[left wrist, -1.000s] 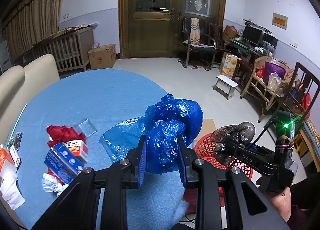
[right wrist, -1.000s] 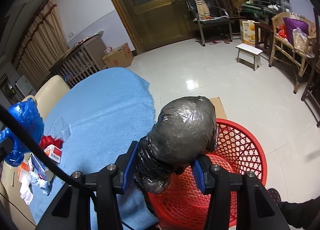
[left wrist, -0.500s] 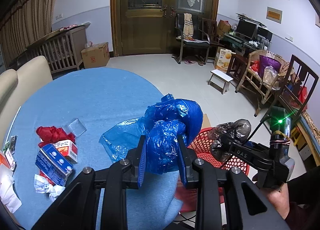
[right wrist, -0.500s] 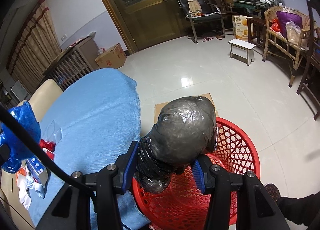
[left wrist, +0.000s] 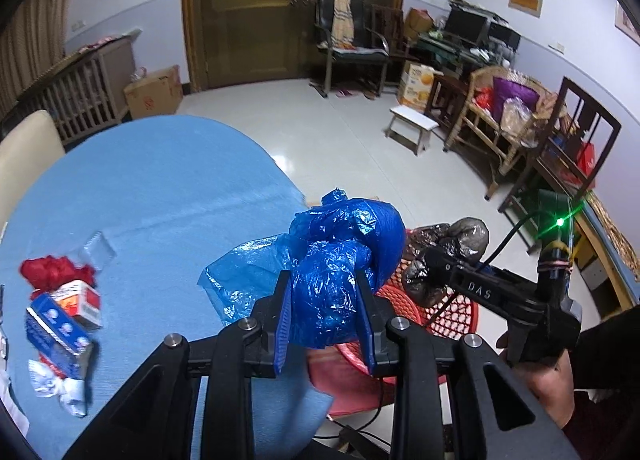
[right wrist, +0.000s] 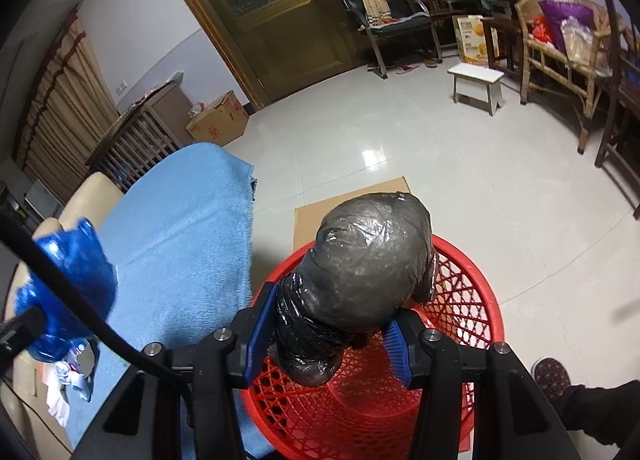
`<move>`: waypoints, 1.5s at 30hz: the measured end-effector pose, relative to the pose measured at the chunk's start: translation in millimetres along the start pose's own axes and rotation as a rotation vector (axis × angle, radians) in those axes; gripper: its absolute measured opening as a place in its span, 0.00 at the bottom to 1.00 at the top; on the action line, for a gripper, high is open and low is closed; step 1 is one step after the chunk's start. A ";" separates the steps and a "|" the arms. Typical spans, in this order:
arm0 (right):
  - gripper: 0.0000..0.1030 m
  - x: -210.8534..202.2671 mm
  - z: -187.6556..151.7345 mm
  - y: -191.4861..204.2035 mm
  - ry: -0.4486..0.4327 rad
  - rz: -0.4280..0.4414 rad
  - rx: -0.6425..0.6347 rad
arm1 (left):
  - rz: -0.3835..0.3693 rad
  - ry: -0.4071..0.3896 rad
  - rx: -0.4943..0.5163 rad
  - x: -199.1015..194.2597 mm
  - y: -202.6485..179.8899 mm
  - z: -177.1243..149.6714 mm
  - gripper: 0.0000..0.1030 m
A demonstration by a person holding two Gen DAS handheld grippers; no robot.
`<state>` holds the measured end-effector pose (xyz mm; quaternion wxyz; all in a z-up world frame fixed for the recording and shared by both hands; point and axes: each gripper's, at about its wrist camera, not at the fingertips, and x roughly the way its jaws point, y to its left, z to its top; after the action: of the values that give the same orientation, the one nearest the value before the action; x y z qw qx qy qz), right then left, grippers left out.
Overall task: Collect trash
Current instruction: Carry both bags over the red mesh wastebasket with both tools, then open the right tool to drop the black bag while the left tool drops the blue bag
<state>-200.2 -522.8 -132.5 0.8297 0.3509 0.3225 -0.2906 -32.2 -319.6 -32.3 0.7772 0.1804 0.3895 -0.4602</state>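
Black bag point(right wrist: 368, 260) pinched in right gripper point(right wrist: 326, 334) over red basket point(right wrist: 472, 292); blue bag point(left wrist: 340, 272) pinched in left gripper point(left wrist: 325, 324) at table's point(left wrist: 160, 188) edge.

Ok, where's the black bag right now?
The black bag is clamped in the right gripper, hanging directly over the red basket on the floor beside the blue table.

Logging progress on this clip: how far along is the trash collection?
Nothing visibly binned. In hand: right gripper holds the black bag over the red basket; left gripper holds the blue bag. Left: cartons and wrappers on the table.
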 end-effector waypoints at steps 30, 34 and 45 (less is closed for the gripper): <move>0.69 6.2 2.8 -18.8 0.058 0.022 0.083 | -0.047 -0.004 0.035 0.3 -4.5 1.0 0.47; 0.69 6.1 3.0 -13.9 0.051 0.020 0.069 | -0.040 -0.009 0.006 -3.8 7.0 -1.4 0.47; 0.69 2.3 1.1 -2.1 0.037 0.016 0.050 | -0.026 -0.033 -0.027 -17.5 24.1 -8.2 0.48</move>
<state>-199.9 -525.5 -134.5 0.8169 0.3793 0.3278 -0.2853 -19.9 -292.0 -25.8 0.7798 0.1572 0.3853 -0.4676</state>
